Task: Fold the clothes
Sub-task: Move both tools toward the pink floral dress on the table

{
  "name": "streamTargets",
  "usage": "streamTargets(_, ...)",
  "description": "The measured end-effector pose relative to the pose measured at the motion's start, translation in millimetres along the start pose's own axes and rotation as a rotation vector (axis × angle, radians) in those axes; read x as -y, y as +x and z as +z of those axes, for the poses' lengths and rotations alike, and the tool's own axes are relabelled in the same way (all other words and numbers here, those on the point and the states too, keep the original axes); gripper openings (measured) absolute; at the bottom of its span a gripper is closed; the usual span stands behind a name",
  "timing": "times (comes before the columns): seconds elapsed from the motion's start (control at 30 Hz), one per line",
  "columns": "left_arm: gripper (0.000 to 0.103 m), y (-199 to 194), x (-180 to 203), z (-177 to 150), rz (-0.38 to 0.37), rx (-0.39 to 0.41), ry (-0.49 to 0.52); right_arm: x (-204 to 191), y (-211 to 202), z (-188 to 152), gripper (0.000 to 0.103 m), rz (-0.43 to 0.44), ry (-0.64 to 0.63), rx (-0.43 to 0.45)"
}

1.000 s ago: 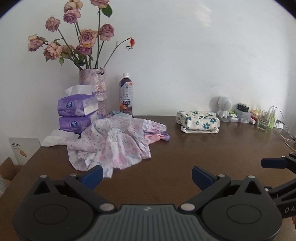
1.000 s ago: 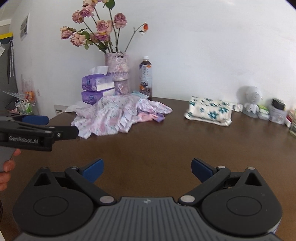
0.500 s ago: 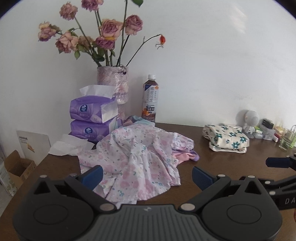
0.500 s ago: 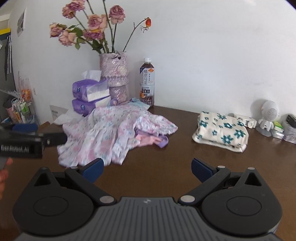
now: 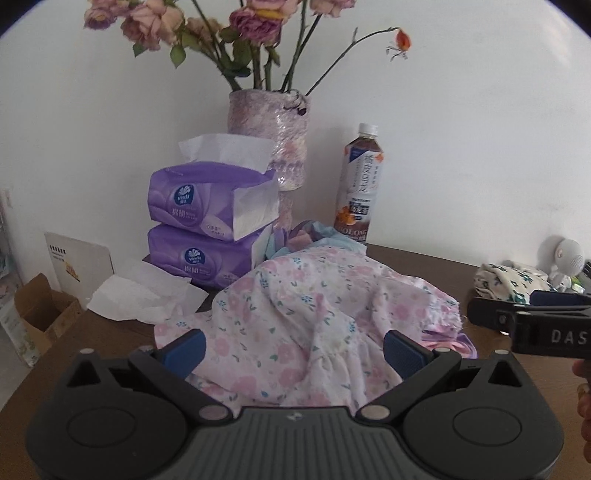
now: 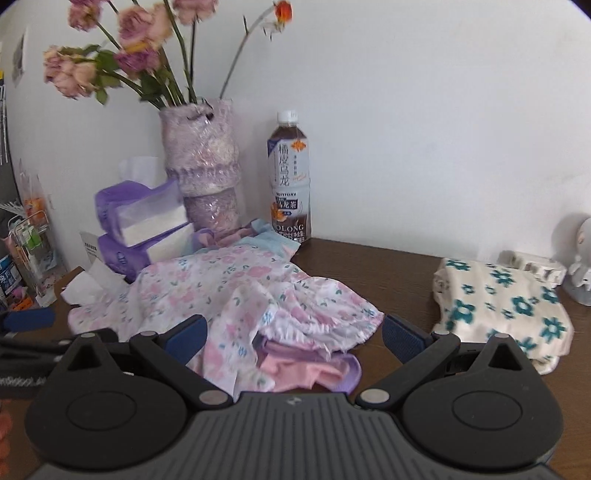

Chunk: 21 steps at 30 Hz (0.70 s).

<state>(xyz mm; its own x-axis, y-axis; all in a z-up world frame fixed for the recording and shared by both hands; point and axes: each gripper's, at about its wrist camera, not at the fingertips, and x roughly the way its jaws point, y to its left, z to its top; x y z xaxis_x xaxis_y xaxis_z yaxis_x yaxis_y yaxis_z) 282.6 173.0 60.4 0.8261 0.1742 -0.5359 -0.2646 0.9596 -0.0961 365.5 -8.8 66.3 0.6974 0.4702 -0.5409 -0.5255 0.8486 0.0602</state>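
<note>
Brown table [image 6: 388, 280] bears crumpled floral garment [image 6: 236, 291], folded cloth [image 6: 506, 306], tissues [image 5: 207, 236]

A plain white wall [image 6: 424, 110] fills the back of the scene, evenly lit, soft daylight and no hard shadows. Below it runs a dark brown wooden table [image 6: 399, 295], its top carrying a dull sheen. Against the wall stands a mottled purple vase [image 5: 267, 140] of faded pink roses [image 5: 255, 18], and just beside it a bottle of oolong tea [image 5: 360, 184]. Two purple tissue packs [image 5: 207, 221] sit stacked to the left of the vase. Off the table's left edge, an open cardboard box [image 5: 40, 314] and a white card [image 5: 77, 262] lean by the wall. Far right, a small white round gadget [image 5: 567, 254].
</note>
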Motion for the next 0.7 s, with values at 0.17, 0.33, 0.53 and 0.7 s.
streamTargets(0.17, 0.102, 21, -5, -5, 0.007, -0.052, 0.003, -1, 35, 7, 0.096, 0.001, 0.034, -0.033)
streamTargets(0.33, 0.101, 33, -9, -10, -0.011, -0.078, -0.006, -5, 57, 5, 0.086, 0.022, 0.053, -0.064)
streamTargets(0.53, 0.084, 37, -12, -12, -0.046, -0.1, -0.023, -15, 67, -1, 0.039, 0.048, 0.05, -0.092)
streamTargets(0.7, 0.055, 40, -15, -14, -0.076, -0.118, -0.037, -13, 57, -2, 0.008, 0.073, 0.065, -0.065)
